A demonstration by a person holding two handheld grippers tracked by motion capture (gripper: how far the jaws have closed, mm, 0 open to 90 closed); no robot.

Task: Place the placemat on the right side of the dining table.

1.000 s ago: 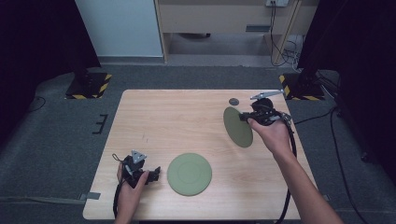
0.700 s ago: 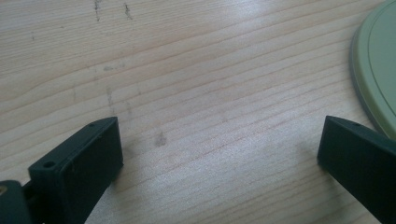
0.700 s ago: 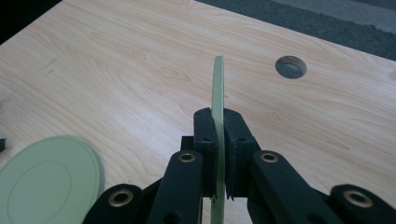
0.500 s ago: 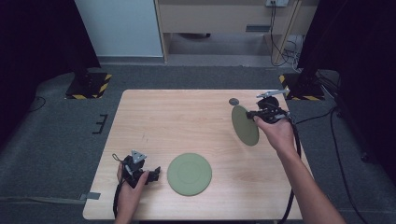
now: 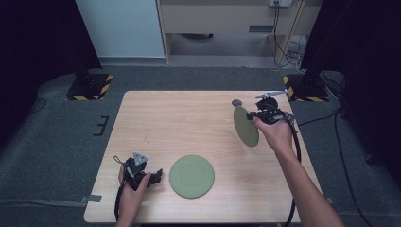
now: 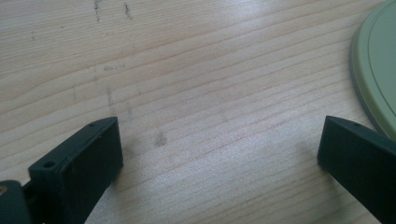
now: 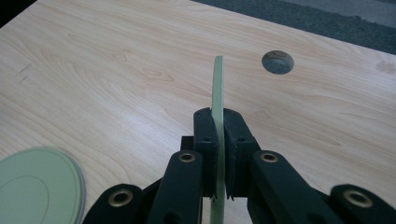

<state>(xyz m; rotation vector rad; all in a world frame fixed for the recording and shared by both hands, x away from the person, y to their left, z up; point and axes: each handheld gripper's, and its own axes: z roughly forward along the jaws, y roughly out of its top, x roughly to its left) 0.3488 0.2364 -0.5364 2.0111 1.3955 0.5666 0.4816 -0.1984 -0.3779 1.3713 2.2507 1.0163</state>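
- Two green plates are in play: your right gripper [image 5: 257,115] has its jaws clamped on the rim of one green plate [image 5: 246,126], holding it on edge above the table [image 5: 189,118], near the cable hole [image 5: 237,102].
- Your left gripper [image 5: 150,177] rests on the table with jaws spread wide, nothing between them.
- Its neighbour, the second green plate [image 5: 191,176], lies flat just beside it.
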